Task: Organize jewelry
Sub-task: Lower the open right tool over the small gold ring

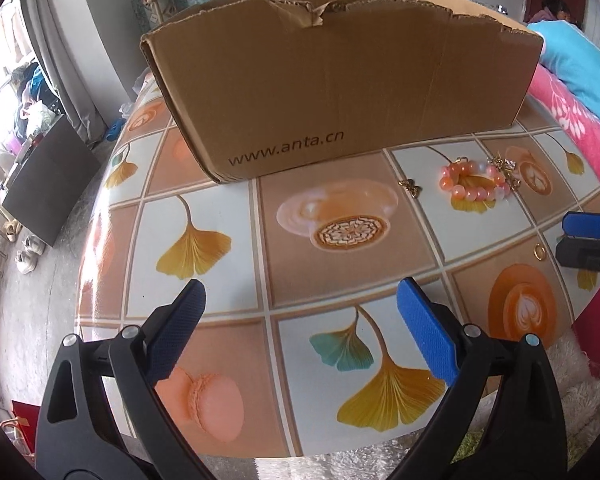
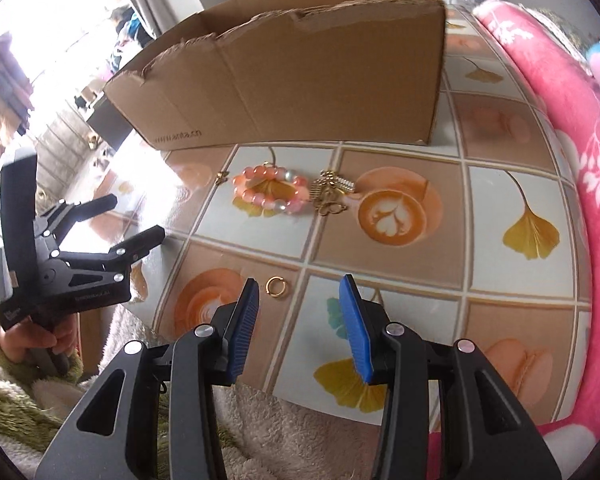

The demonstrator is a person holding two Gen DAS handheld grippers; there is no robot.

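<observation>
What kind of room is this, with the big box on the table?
Probably a room in someone's home, maybe a bedroom. A pink blanket lies beside the table, shoes sit on the floor, and clothes are piled by the bright window.

The cardboard box [image 1: 340,92] is hiding its own inside behind its tall front wall. Just right of the bead bracelet [image 2: 269,194], a tangle of small gold pieces [image 2: 332,194] is blurring together, too small to separate. The right claw [image 1: 588,240] is being cut off by the picture's right edge.
</observation>
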